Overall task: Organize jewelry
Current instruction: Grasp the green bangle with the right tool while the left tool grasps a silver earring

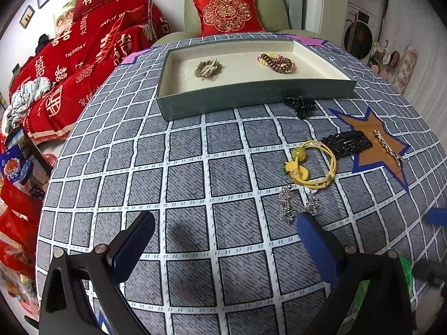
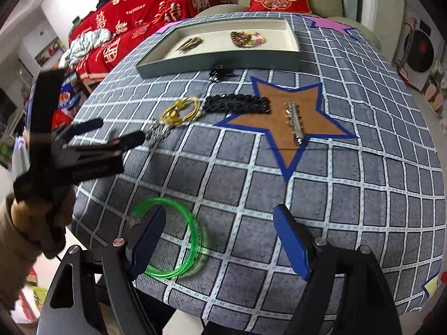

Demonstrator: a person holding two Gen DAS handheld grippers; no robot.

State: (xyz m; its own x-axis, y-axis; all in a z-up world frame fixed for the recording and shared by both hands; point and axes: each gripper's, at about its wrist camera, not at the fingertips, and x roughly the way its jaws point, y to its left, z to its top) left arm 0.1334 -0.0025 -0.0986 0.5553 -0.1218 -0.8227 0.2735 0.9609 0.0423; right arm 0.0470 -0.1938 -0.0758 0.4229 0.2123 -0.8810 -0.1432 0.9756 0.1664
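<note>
A shallow grey-green tray [image 1: 251, 96] [image 2: 223, 62] at the table's far side holds a straw-coloured bracelet [image 1: 208, 68] and a brown and pink bead bracelet [image 1: 276, 61]. On the cloth lie a yellow cord bracelet [image 1: 310, 164] [image 2: 181, 110], a silver chain [image 1: 296, 205] [image 2: 157, 132], a black beaded clip [image 1: 346, 141] [image 2: 237, 104], a small black piece [image 1: 300, 104] [image 2: 220, 72], a rhinestone clip [image 1: 388, 146] [image 2: 293, 121] and a green hairband [image 2: 178, 237]. My left gripper [image 1: 226, 234] [image 2: 117, 132] is open, its right finger just short of the silver chain. My right gripper [image 2: 220, 237] is open, its left finger over the green hairband.
A grey checked cloth [image 1: 195, 167] covers the round table. A brown star patch [image 2: 290, 117] lies under the rhinestone clip, a pink one [image 2: 332, 25] at the far edge. A green armchair with a red cushion [image 1: 227, 12] stands behind, red bedding [image 1: 83, 55] at left.
</note>
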